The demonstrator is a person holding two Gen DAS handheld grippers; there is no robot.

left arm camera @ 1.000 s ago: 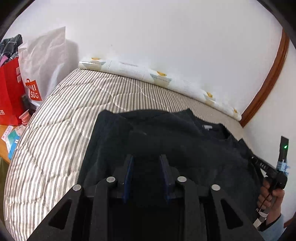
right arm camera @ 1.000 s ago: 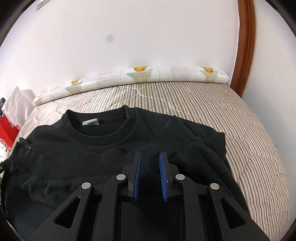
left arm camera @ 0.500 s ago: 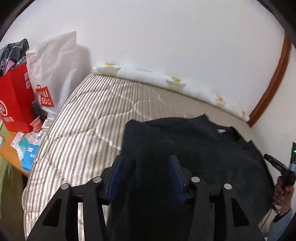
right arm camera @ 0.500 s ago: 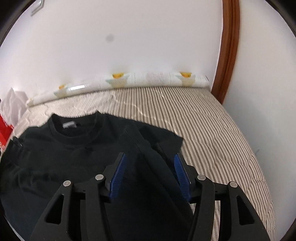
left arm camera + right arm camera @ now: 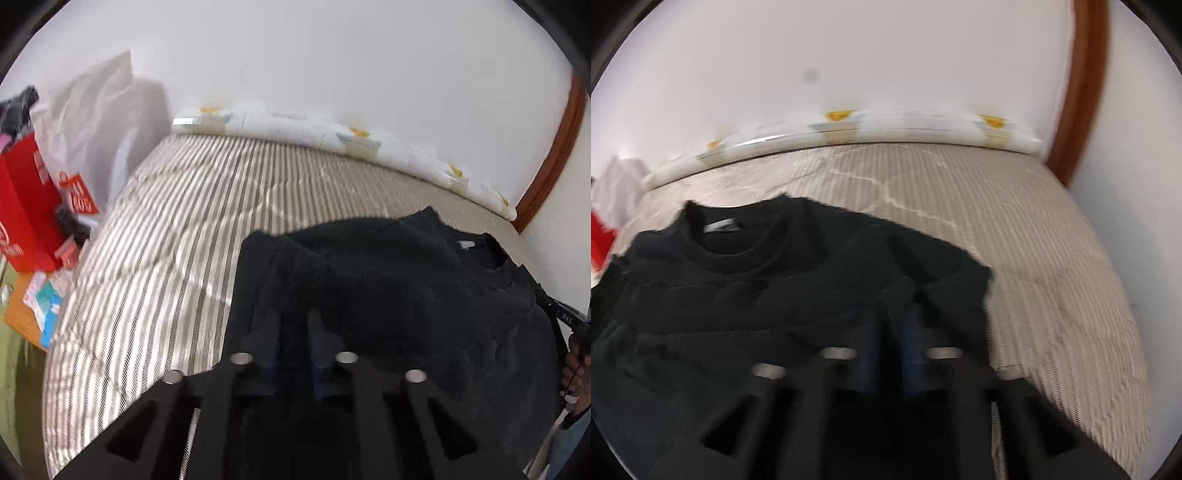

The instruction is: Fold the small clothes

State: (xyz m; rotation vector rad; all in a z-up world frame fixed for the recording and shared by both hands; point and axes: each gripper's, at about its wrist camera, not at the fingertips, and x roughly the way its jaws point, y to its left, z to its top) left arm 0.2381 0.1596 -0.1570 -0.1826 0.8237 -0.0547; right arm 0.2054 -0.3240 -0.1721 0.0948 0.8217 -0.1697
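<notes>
A black knit top (image 5: 406,288) lies on the striped mattress (image 5: 177,258), its sleeves folded in and its collar and white label (image 5: 720,225) facing the wall. My left gripper (image 5: 291,321) sits at the top's left edge, shut on a pinch of black fabric between its blue pads. My right gripper (image 5: 892,314) is at the right edge of the top (image 5: 757,295), shut on a raised fold of it. Both views are motion-blurred. In the left wrist view, a hand (image 5: 576,369) holds the other gripper's handle at the far right.
A red bag (image 5: 26,206) and a white bag (image 5: 96,110) stand left of the bed over a wooden surface with papers (image 5: 37,302). A padded roll (image 5: 295,129) lines the wall. Brown wood trim (image 5: 1086,92) rises at the right. Bare mattress (image 5: 1052,277) lies beyond the top.
Both grippers spread wide half a second ago, then closed on the fabric. The left one shifted toward the top's left edge, the right one toward its right edge.
</notes>
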